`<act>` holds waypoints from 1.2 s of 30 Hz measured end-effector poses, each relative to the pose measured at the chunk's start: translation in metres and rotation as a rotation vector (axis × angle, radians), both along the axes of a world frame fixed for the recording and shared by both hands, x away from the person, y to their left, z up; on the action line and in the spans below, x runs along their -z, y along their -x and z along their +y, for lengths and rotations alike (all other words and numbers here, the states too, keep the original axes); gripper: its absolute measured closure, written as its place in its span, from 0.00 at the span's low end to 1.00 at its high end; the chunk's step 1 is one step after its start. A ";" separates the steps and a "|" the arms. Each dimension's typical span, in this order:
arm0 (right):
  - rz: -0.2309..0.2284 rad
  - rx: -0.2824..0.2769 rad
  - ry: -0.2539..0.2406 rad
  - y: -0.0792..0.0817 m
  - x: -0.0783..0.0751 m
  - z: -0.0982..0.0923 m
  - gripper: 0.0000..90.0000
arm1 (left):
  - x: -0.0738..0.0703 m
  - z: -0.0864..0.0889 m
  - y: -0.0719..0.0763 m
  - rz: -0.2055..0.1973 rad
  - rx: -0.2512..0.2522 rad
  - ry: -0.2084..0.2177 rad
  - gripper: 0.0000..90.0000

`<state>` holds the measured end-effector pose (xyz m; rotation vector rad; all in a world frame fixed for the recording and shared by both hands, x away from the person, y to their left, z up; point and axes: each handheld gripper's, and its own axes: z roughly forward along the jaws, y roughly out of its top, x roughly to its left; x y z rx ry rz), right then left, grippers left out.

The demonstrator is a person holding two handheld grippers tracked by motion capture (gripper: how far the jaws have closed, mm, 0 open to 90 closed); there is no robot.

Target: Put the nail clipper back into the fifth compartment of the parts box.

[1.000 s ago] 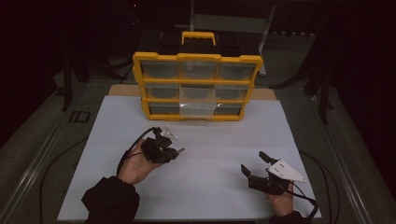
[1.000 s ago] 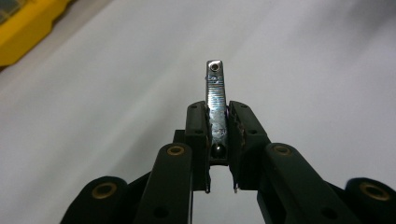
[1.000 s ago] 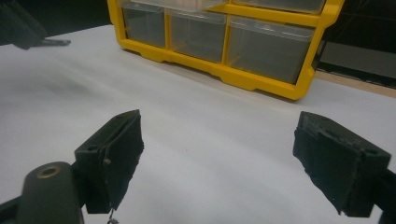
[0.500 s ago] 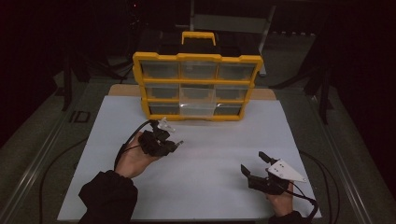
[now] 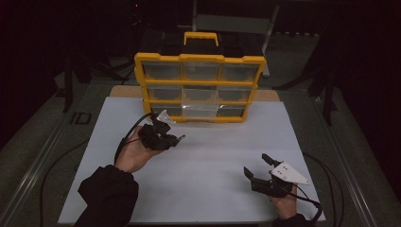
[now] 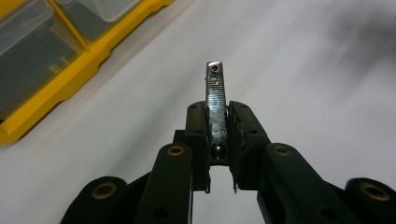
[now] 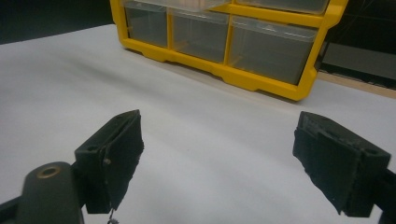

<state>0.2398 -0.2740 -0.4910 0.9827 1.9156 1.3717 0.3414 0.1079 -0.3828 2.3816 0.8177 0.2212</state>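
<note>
The left gripper [image 5: 176,138] clamps a small flat metal piece [image 6: 215,100], raised over the white sheet [image 5: 203,161] just before the yellow drawer organiser [image 5: 200,87], palm upward. The right gripper [image 5: 257,166] rests low, jaws spread wide, empty. No legible writing.

My worktop [image 5: 198,175] is covered by a plain white sheet, with a strip of bare brown board [image 5: 124,91] showing along the far edge. Standing directly on it, at the far middle, is a yellow organiser case [image 5: 200,87] with clear drawers in three rows and a yellow carry handle on top. One drawer in its lower middle is pulled out a little towards me, over the white surface.
</note>
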 end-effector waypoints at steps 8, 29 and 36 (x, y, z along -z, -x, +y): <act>0.001 -0.002 0.002 0.000 0.000 0.000 0.17 | -0.009 -0.003 -0.008 -0.023 0.008 -0.012 0.89; 0.002 0.000 0.009 0.000 0.001 0.000 0.18 | -0.034 -0.009 -0.024 -0.061 0.033 -0.039 0.89; 0.004 0.002 0.010 -0.001 0.001 0.000 0.18 | -0.042 -0.010 -0.034 -0.069 0.026 -0.042 0.89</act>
